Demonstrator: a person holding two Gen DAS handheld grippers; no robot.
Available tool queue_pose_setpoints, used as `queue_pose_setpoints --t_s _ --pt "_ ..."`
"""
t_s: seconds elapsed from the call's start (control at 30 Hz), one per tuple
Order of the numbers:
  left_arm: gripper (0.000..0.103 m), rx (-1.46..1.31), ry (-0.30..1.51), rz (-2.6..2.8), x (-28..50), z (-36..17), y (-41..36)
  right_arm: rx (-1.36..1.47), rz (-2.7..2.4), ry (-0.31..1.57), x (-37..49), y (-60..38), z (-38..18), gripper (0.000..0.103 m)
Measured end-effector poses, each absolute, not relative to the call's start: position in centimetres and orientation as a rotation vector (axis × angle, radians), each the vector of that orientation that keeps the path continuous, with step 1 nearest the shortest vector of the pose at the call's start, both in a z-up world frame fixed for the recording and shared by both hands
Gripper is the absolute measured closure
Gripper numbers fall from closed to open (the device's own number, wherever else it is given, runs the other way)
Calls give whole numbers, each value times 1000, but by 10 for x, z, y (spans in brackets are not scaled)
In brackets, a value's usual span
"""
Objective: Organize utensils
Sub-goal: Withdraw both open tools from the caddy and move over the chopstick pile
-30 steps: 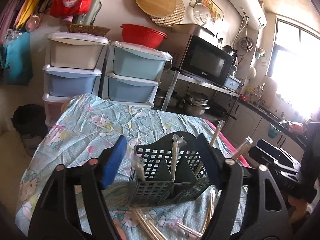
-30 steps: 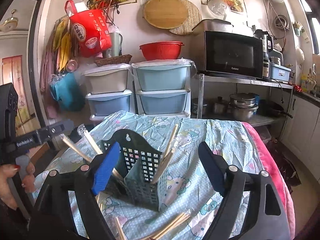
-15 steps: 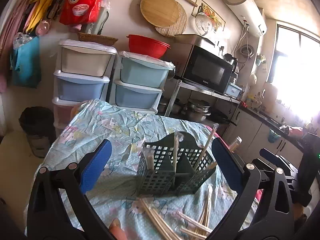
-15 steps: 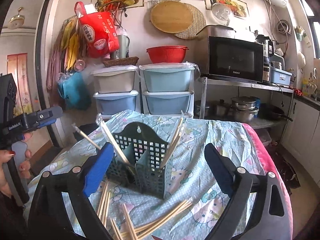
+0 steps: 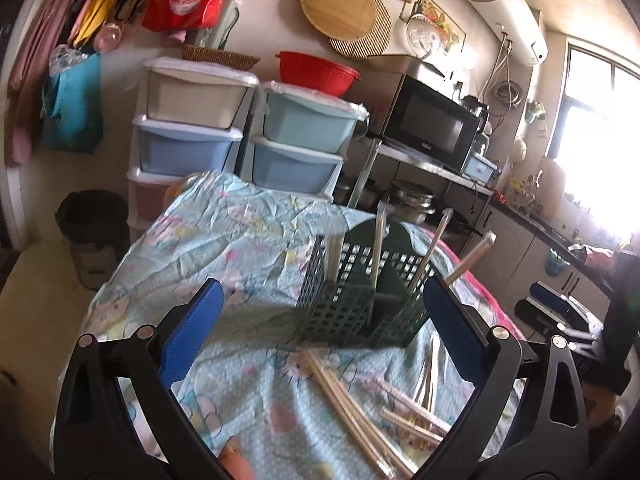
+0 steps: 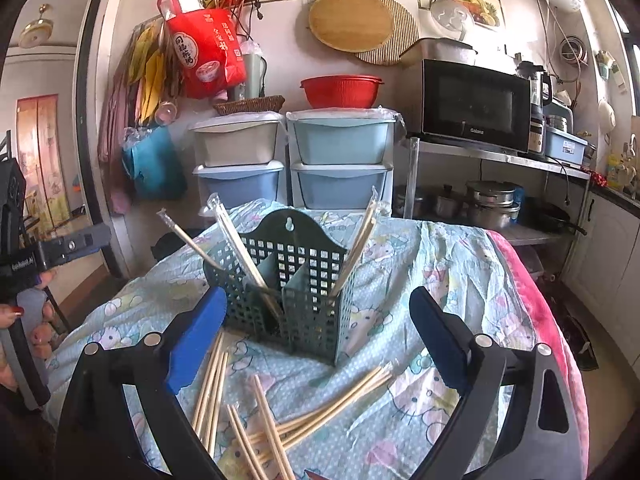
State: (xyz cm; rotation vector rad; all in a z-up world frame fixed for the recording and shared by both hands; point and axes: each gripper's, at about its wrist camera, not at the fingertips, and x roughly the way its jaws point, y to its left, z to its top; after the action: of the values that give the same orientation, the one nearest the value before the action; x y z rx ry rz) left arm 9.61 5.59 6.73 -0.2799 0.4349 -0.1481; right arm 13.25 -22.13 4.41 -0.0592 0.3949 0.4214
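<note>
Holding both grippers, left point(image 5: 322, 334) and right point(image 6: 318, 332), wide apart and empty, you face the caddy point(image 6: 292, 280) at 12 o'clock; loose chopsticks point(image 6: 280, 420) lie at 6.

- We lose the loose chopsticks point(image 6: 224, 376) at the right wrist view's bottom edge.
- The utensil holder point(image 5: 360, 304) is motion-blurred in the left view.
- The window point(image 5: 600, 152) is blown out.
</note>
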Motion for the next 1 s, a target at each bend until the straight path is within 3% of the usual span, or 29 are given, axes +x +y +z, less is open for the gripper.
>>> queue_pose_setpoints --t_s 1.0 --pt "11 -249 637 -204 80 1 39 -122 469 620 114 -202 -17 13"
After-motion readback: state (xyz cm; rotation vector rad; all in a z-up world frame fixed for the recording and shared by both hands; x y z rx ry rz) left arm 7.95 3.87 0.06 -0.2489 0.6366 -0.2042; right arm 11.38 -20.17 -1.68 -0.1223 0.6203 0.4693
